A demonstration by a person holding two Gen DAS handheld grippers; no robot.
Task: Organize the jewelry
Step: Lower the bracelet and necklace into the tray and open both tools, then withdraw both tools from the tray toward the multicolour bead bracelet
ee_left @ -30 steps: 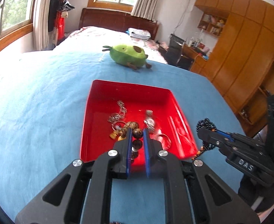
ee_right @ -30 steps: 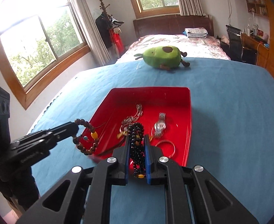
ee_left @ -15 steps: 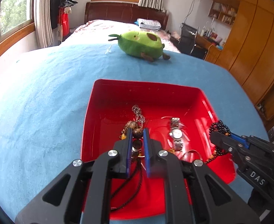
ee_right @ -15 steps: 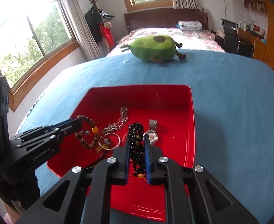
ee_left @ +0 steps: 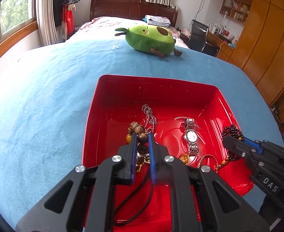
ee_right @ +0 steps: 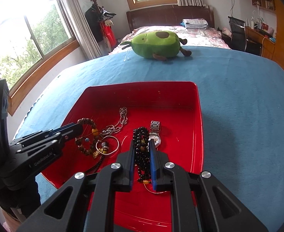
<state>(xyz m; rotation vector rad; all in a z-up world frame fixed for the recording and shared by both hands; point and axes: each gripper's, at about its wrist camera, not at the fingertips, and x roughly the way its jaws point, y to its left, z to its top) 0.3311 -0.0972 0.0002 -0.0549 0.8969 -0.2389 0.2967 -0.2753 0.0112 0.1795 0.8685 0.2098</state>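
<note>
Left gripper (ee_left: 142,135) is clamped on the brown bracelet (ee_left: 140,133) over the red tray (ee_left: 215,90). Right gripper (ee_right: 141,145) is clamped on the black bracelet (ee_right: 141,141) over the same tray. Chain (ee_right: 120,119), watch (ee_left: 190,135) and bangle (ee_right: 107,145) lie inside. Tray sits on blue cloth (ee_left: 45,96).

White lettering "DAS" is printed on the black body of the right gripper (ee_left: 233,142), as seen in the left wrist view. Faint lettering reading approximately "GenRobot.AI" is printed on the body of the left gripper (ee_right: 78,128), as seen in the right wrist view.
</note>
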